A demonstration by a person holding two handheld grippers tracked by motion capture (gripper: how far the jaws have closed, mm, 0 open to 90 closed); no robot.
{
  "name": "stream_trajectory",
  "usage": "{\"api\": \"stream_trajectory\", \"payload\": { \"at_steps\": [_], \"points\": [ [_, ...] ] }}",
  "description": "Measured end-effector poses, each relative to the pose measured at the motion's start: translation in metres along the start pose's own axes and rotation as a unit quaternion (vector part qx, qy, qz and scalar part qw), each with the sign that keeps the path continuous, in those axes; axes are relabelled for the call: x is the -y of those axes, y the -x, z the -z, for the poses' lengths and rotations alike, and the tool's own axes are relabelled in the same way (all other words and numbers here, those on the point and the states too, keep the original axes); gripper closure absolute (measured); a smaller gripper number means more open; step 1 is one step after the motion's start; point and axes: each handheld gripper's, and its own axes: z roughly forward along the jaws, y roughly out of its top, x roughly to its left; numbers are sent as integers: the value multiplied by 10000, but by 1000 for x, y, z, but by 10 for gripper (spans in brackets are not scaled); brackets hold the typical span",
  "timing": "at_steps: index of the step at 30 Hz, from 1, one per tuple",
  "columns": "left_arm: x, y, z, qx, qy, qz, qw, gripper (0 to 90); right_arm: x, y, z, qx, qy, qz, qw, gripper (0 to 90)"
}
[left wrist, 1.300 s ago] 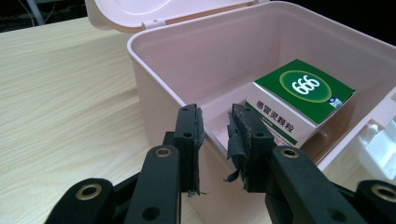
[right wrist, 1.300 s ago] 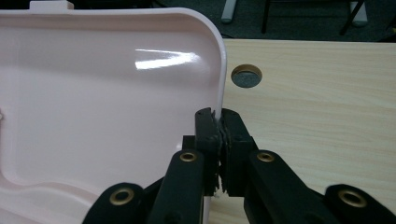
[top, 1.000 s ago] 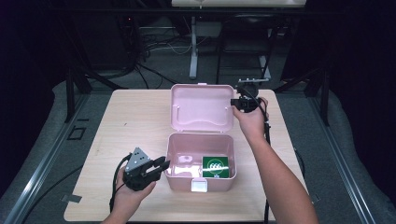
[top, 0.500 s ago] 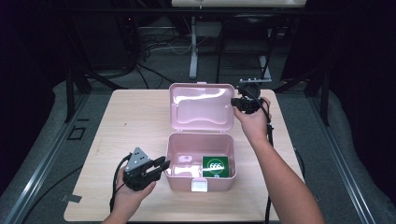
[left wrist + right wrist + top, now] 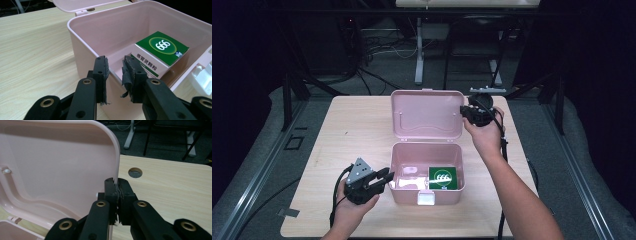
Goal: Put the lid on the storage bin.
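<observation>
While the pink box sits open near the front middle of the worktop, I see its lid standing up behind it, and a green-and-white carton marked 666 lying in the right part of the box. My right hand-held gripper is clamped on the lid's right edge, jaws pressed together on the thin plastic, at the lid's upper right corner in the high view. My left hand-held gripper sits at the box's front left corner, jaws parted and straddling the box wall without pinching it. A white latch shows on the box's front. Beyond the lid, a round hole is cut through the worktop.
</observation>
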Motion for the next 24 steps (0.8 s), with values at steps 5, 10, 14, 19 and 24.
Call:
{"api": "stream_trajectory", "payload": {
  "at_steps": [5, 10, 14, 19, 24],
  "points": [
    [0, 0, 0, -3, 1, 3, 10000, 724, 3, -1, 8, -37, 81, 56, 9999, 873],
    [0, 0, 0, -12, 21, -3, 10000, 724, 7, -2, 15, -92, 183, 114, 9997, 873],
    [0, 0, 0, -6, 4, 2, 10000, 725, 10, -3, 21, -123, 181, 153, 9996, 873],
    [0, 0, 0, -3, -3, -3, 10000, 725, 14, -3, 25, -166, 284, 164, 9993, 873],
    [0, 0, 0, -4, -4, 0, 10000, 725, 17, -3, 30, -221, 308, 172, 9991, 873]
  ]
}}
